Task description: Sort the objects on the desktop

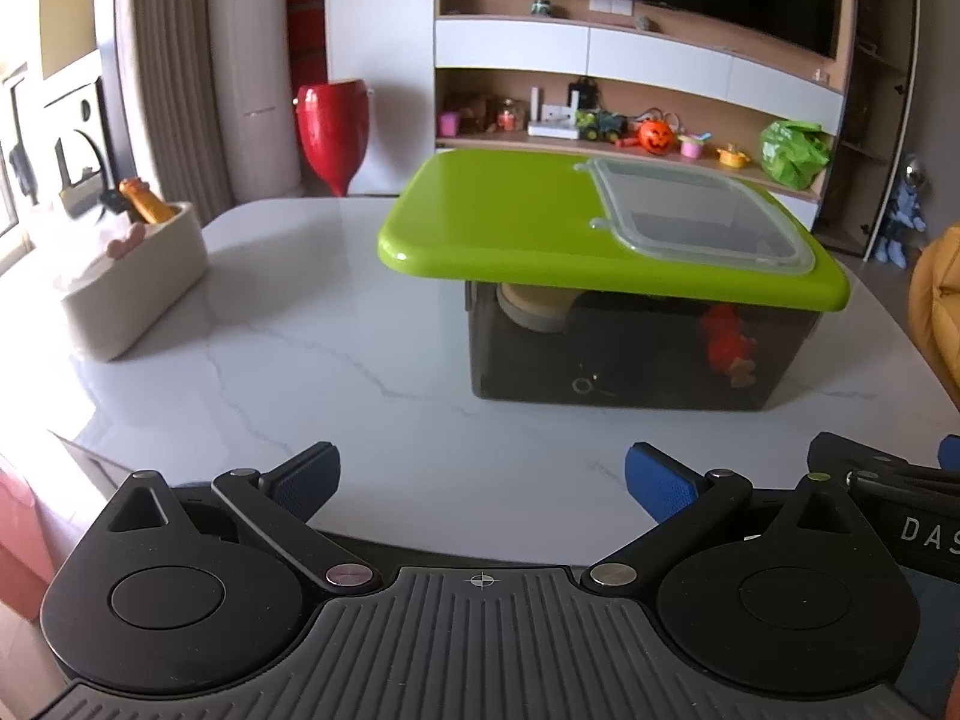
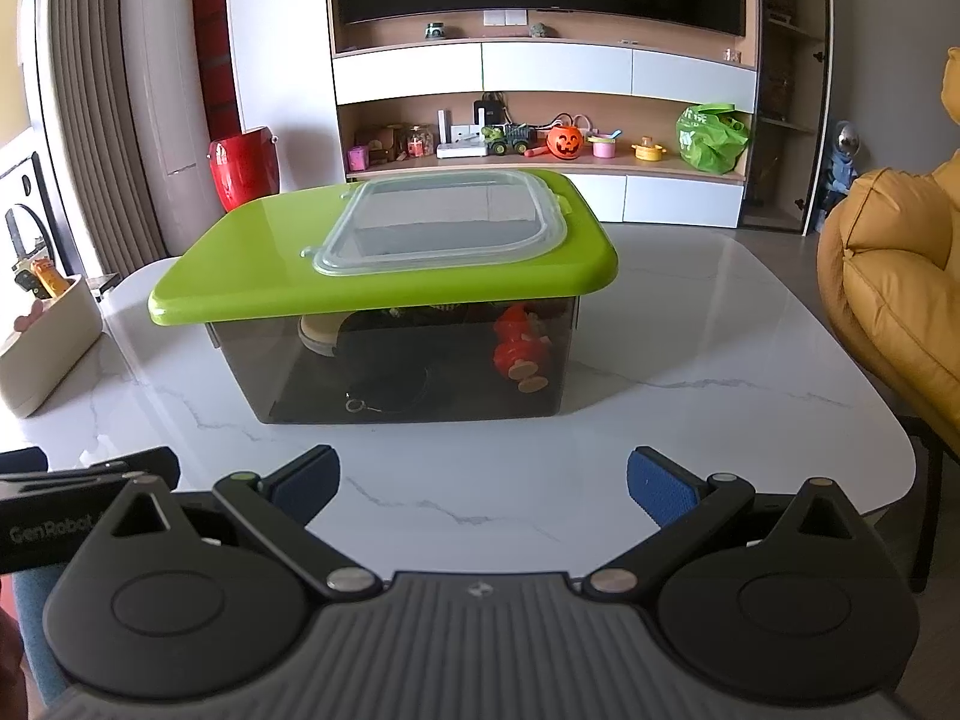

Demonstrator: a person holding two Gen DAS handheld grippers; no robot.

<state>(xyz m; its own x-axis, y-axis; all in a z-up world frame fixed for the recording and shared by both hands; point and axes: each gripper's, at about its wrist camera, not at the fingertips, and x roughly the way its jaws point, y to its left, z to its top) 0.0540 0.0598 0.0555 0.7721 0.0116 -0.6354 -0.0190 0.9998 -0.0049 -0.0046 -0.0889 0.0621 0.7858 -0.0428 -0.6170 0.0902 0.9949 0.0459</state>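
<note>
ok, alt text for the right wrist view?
A dark translucent storage box with a green lid laid on top sits on a white marble table, toys visible inside. The open right claw hovers empty in front.

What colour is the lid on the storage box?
Lime green lid, with a clear plastic window; the right wrist view shows it best.

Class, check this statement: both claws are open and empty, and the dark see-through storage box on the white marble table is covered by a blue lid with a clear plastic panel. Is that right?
Not quite. The lid is lime green, not blue, as the right wrist view shows. The rest stands: the left claw and right claw are open and empty, and the dark see-through storage box sits on the white marble table under a lid with a clear plastic panel.
</note>
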